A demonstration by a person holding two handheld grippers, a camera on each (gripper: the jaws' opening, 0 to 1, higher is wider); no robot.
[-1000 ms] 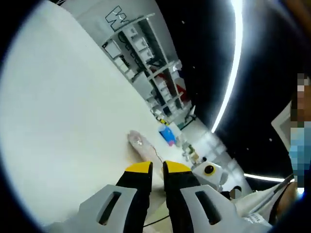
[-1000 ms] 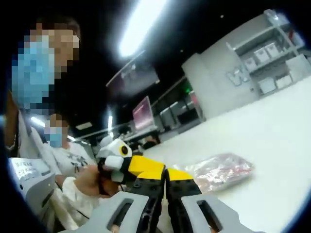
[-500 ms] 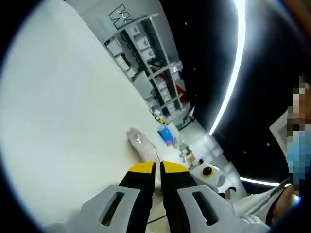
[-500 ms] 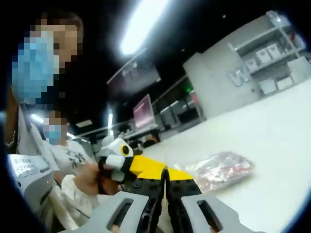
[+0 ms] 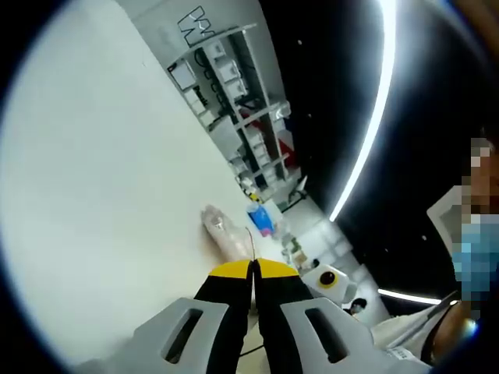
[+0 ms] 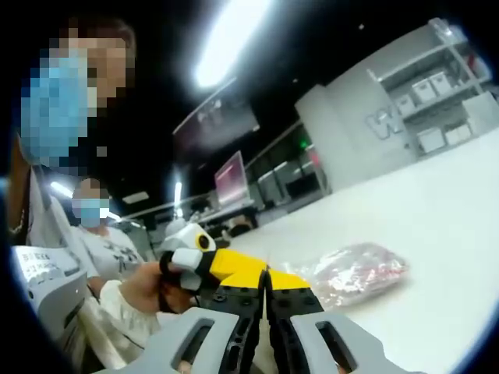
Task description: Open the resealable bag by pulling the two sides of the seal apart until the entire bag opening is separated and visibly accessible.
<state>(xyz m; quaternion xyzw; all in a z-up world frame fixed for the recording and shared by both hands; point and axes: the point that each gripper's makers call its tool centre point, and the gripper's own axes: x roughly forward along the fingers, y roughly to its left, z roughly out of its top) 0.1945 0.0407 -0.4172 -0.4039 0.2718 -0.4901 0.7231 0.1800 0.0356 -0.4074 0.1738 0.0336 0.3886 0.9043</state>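
Observation:
The resealable bag (image 5: 221, 230), clear with pinkish contents, lies on the white table (image 5: 101, 195). My left gripper (image 5: 252, 269) is shut, and a thin edge of the bag's mouth rises from between its yellow tips. In the right gripper view the bag (image 6: 360, 268) stretches to the right from my right gripper (image 6: 266, 277), which is shut on the bag's near edge. The left gripper (image 6: 204, 263), held by a hand (image 6: 140, 294), meets the right one at the same edge. The right gripper's white body (image 5: 331, 277) shows beside the left jaws.
Grey shelves with boxes (image 5: 222, 74) stand beyond the table's far edge, and a blue box (image 5: 261, 219) sits near the bag. Two masked people are at the left of the right gripper view, one in a white shirt (image 6: 109, 257). A dark monitor (image 6: 231, 178) stands behind.
My left gripper's jaws have closed from a clear gap to shut on the bag's edge. The right gripper has stayed shut, and both views have shifted slightly.

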